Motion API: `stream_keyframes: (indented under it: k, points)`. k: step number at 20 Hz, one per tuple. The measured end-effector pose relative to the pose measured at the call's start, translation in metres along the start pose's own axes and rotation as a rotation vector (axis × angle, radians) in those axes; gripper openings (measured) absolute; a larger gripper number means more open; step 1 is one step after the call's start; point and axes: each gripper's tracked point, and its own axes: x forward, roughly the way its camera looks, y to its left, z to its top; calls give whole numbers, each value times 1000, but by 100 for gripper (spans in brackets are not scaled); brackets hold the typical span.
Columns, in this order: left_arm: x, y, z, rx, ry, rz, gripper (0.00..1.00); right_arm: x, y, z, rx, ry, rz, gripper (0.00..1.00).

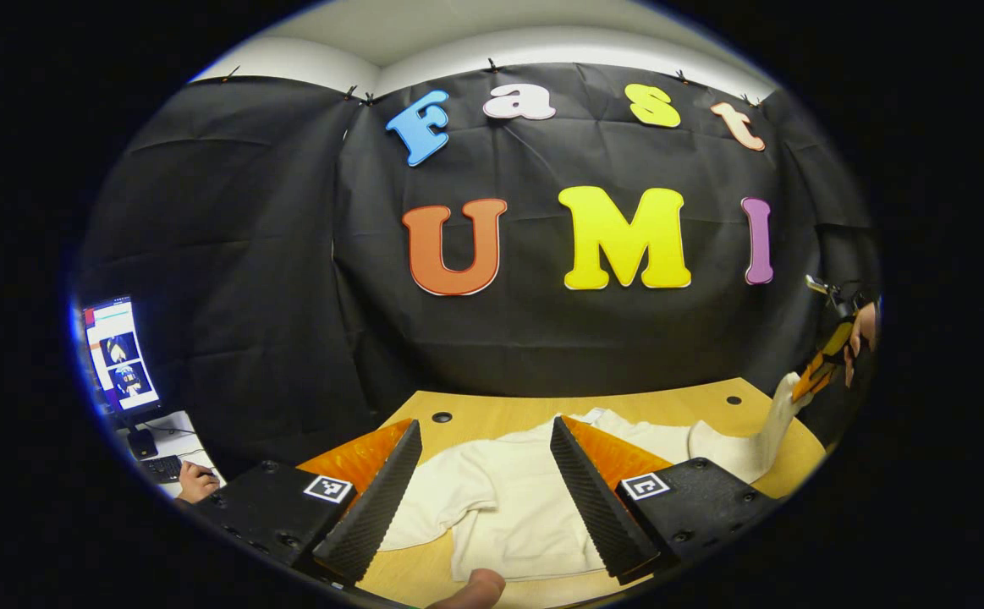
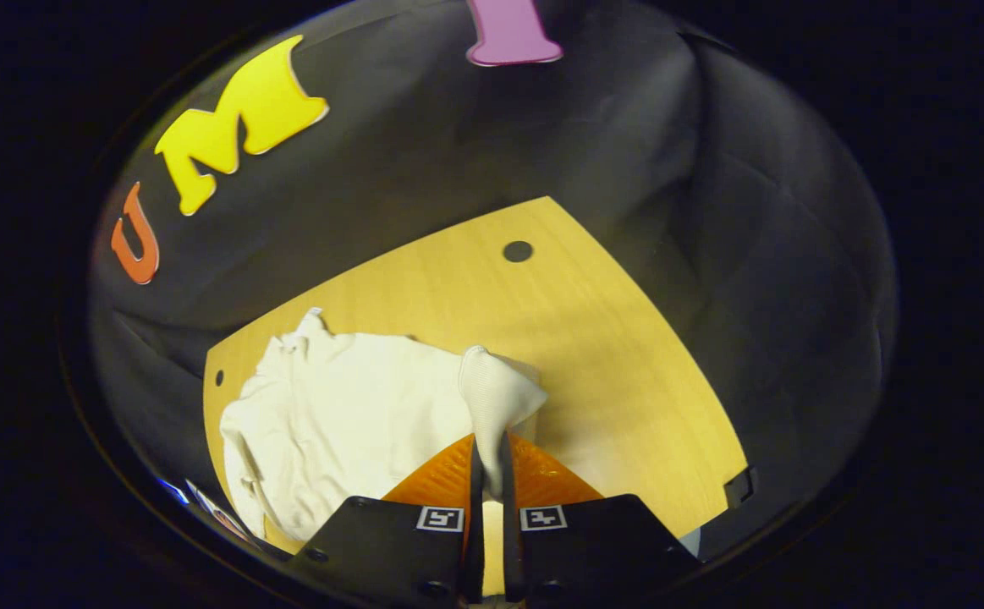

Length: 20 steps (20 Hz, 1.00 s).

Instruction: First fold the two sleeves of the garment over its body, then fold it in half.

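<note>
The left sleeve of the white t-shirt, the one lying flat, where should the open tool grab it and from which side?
Take the left sleeve at its outer cuff edge, coming in from the table's left side. It lies flat and spread outward from the t-shirt, so the cuff is the free edge. The left tool hovers open above it, while the right tool is shut on the right sleeve, lifted off the table.

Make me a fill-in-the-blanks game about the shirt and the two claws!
1. The white garment lies on a wooden ____.
2. The right claw is pinched shut on a ____ of the garment.
3. The left claw hangs over the garment with its fingers spread ____.
4. The pinched sleeve is ____ up off the table.

Missing words: table; sleeve; open; lifted
</note>
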Motion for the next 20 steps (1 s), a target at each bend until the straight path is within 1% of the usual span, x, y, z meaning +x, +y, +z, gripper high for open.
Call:
stream_keyframes:
  k: [2, 3, 5, 8, 10, 12, 14, 17, 20]
  points:
    - [2, 16, -9, 1, 17, 17, 99, 1, 54, -2, -57, 9, 54, 10]
    - [2, 27, -14, 19, 18, 34, 99, 3, 78, -5, -100, 13, 69, 9]
    - [4, 39, -16, 47, 15, 41, 99, 9, 129, -13, -172, 19, 102, 9]
    - [6, 56, -20, 37, 16, 48, 99, 20, 199, -38, -216, 78, 157, 10]
    - [7, 73, -24, 45, 17, 88, 99, 30, 236, -51, -251, 95, 184, 9]
    - [5, 89, -24, 79, 7, 125, 99, 40, 269, -68, -277, 121, 202, 10]
    - [6, 98, -26, 95, 3, 133, 99, 51, 296, -85, -293, 160, 214, 9]
    - [7, 113, -40, 77, 36, 143, 99, 69, 338, -115, -311, 217, 256, 9]
    - [9, 126, -50, 106, 55, 159, 99, 99, 368, -140, -320, 264, 247, 9]
